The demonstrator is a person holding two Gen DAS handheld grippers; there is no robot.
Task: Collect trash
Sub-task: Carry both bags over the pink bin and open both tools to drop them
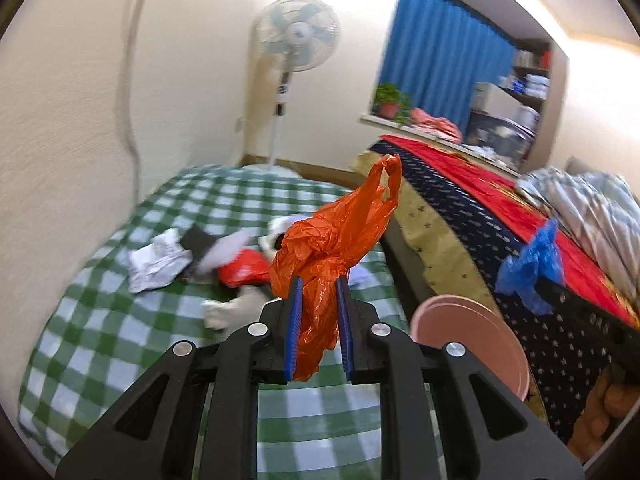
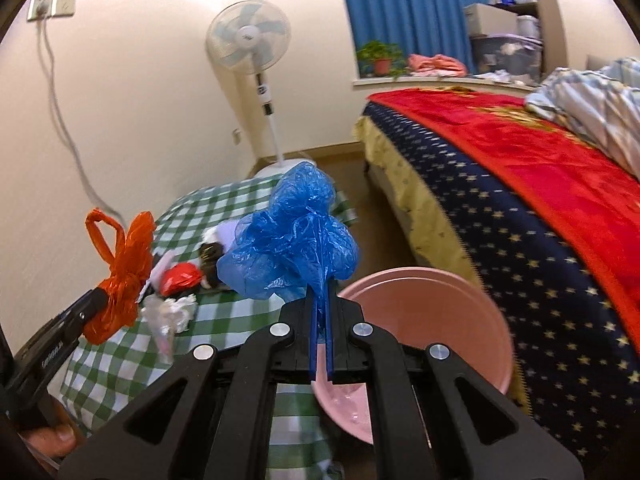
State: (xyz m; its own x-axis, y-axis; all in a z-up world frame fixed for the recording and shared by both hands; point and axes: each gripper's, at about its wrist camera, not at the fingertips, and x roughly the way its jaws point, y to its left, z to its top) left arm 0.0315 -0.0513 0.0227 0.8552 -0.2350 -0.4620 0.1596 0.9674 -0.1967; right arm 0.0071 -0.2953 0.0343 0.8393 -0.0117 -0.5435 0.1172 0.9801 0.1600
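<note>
The left gripper [image 1: 318, 284] is pinching a crumpled orange plastic bag [image 1: 332, 240]; the right gripper [image 2: 320, 300] is clamping a blue plastic bag [image 2: 292, 232] near the pink bin [image 2: 432, 280].

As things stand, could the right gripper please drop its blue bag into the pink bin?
Probably yes: the right gripper, shut on the blue bag, is beside the pink bin, whose open mouth looks unobstructed.

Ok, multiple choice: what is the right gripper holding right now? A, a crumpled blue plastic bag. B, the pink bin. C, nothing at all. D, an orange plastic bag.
A: in the right wrist view the right gripper is shut on the crumpled blue plastic bag, while the orange plastic bag sits in the left gripper and the pink bin stands free below.
</note>
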